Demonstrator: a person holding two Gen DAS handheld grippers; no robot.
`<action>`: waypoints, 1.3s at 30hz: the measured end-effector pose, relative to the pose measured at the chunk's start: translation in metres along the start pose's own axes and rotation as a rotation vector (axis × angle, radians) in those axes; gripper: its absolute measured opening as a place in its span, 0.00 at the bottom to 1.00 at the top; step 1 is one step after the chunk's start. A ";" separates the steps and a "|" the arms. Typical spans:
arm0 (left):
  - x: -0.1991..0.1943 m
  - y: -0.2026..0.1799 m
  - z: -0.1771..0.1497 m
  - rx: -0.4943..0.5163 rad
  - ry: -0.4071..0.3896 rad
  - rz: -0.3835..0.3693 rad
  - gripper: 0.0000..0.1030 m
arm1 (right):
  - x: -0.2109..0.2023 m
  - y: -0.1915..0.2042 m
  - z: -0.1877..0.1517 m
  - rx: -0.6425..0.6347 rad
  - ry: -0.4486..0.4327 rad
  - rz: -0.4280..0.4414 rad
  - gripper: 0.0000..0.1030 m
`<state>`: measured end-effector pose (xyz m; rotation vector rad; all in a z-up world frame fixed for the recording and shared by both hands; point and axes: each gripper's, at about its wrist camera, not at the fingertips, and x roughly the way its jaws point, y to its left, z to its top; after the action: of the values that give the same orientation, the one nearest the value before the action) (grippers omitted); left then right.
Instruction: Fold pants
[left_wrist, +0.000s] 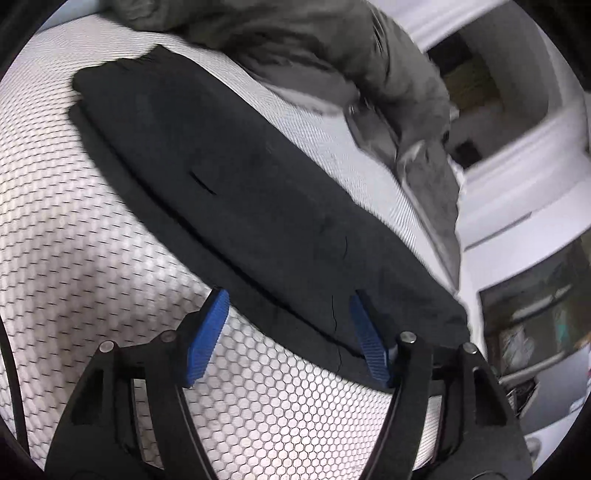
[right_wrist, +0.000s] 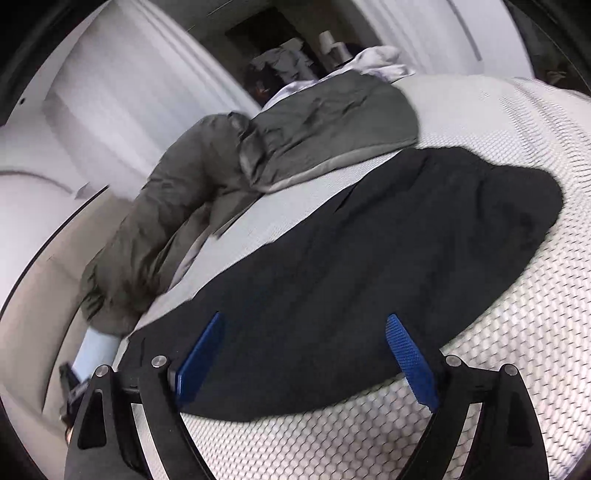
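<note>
Two hand-held grippers, each with black arms and blue ribbed pads, hover over a bed covered by a white mattress with a honeycomb-pattern surface (left_wrist: 74, 236). The task's thing, a pair of dark navy fabric pants (left_wrist: 229, 177), lies flat on that mattress as a long band, apparently already folded lengthwise, since a second edge shows beneath the near edge in the left wrist view.

The left gripper (left_wrist: 288, 332) stands moderately wide with nothing between its jaws. Its right pad lies over the near hem region of the pants; its left pad lies over bare mattress. From this gripper the long axis of the pants runs away toward upper left.

The right gripper (right_wrist: 308, 354) stands wide and empty. Both pads sit above the near edge of the same pants (right_wrist: 369, 236), whose length extends away toward upper right.

A crumpled grey-green quilted jacket (right_wrist: 288, 129) lies beyond the pants, near but apart from them.

Judgement: both grippers face one long edge, so the coming move depends on each jaw pair straddling that edge. The right gripper appears better centred over the fabric; the left gripper sits at the edge.
</note>
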<state>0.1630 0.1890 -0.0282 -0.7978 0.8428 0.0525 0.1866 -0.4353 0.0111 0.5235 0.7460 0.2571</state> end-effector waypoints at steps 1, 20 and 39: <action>0.006 -0.007 -0.003 0.010 0.007 0.011 0.63 | 0.003 0.000 -0.002 0.008 0.009 0.004 0.88; 0.052 -0.035 -0.015 0.080 -0.029 0.065 0.01 | 0.019 -0.004 -0.013 0.053 0.053 -0.012 0.88; 0.023 -0.023 -0.026 0.127 0.023 0.066 0.22 | -0.020 -0.062 0.005 0.194 -0.021 -0.098 0.88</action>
<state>0.1695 0.1499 -0.0399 -0.6525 0.8853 0.0481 0.1780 -0.4968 -0.0076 0.6701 0.7777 0.0885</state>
